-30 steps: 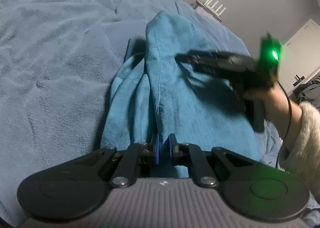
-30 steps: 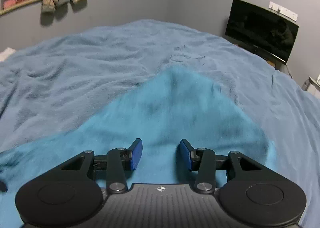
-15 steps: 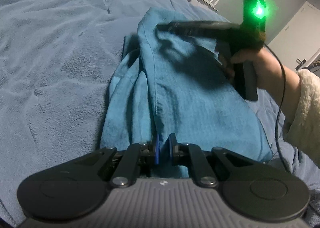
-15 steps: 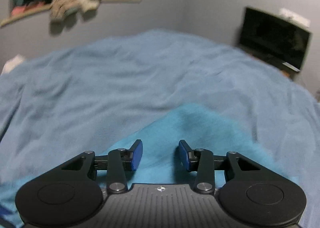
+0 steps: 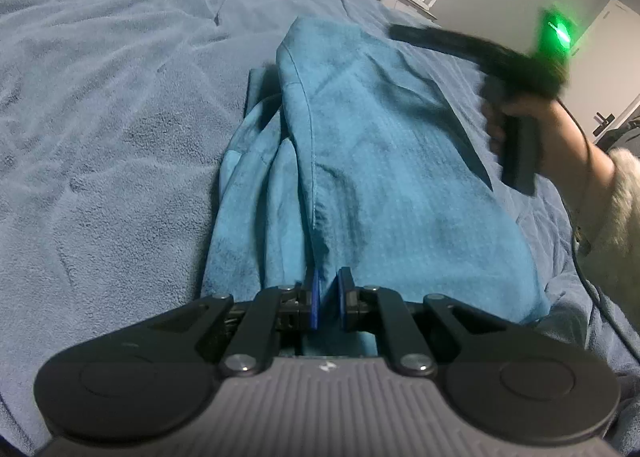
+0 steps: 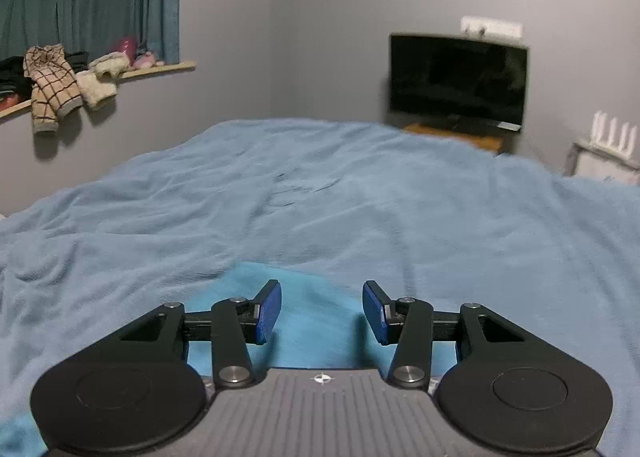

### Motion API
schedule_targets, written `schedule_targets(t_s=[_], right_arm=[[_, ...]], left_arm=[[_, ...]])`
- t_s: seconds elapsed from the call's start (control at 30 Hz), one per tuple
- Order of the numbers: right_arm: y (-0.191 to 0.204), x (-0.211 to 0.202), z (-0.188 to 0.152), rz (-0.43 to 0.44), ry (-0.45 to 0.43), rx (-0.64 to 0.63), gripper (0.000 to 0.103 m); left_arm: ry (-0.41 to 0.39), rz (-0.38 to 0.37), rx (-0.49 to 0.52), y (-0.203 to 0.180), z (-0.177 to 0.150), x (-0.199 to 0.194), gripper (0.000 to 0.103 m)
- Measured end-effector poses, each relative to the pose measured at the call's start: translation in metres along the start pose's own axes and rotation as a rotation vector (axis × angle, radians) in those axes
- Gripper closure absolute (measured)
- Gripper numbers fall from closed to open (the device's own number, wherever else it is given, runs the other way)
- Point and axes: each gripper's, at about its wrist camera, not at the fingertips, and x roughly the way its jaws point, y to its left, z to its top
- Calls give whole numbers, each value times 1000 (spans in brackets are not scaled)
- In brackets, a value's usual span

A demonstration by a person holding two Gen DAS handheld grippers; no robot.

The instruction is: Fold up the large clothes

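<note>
Teal fleece is pinched between the blue fingers [image 5: 315, 303] of the left gripper [image 5: 328, 303] at the bottom centre of the left wrist view, where the garment [image 5: 384, 185] has its near hem. From there it stretches up the frame as a long, half-folded bundle on the blue bed blanket [image 5: 112, 105], one seamed edge lapped over crumpled layers at its left. Farther off, at the upper right, the right gripper [image 6: 322, 311] hangs above the cloth with its fingers spread and opening, nothing between them. To fold well, I judge the left pinch should hold the hem taut while the right takes the far edge cleanly and carries it over without dragging the layers underneath.
</note>
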Motion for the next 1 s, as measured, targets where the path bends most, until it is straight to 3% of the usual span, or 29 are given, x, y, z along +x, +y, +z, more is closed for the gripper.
schedule_targets(t_s=[0.2, 0.27, 0.33, 0.47, 0.6, 0.7, 0.77, 0.83, 0.9, 1.0], right_arm=[[-19, -45, -39, 91, 51, -85, 55], [-19, -45, -55, 74, 69, -155, 55], [-23, -39, -62, 52, 55, -178, 55], [-40, -10, -57, 32, 54, -105, 55], [-40, 23, -53, -21, 52, -143, 55], [-57, 31, -45, -38, 36, -25, 47], [-78, 21, -45, -9, 12, 135, 45], [-97, 8, -51, 20, 14, 243, 30], [-118, -4, -61, 79, 38, 346, 18], [-149, -11, -81, 163, 121, 507, 11]], left_arm=[[8, 28, 31, -5, 2, -1, 98], [15, 31, 31, -6, 3, 1, 98], [21, 34, 31, -5, 3, 3, 98], [31, 35, 31, -4, 4, 7, 98], [41, 30, 26, 2, 4, 13, 98], [50, 28, 25, 3, 4, 14, 98], [53, 23, 24, 3, 4, 14, 98], [55, 16, 22, 5, 4, 13, 98], [55, 14, 20, 5, 5, 14, 98], [55, 19, 23, 5, 4, 12, 98]])
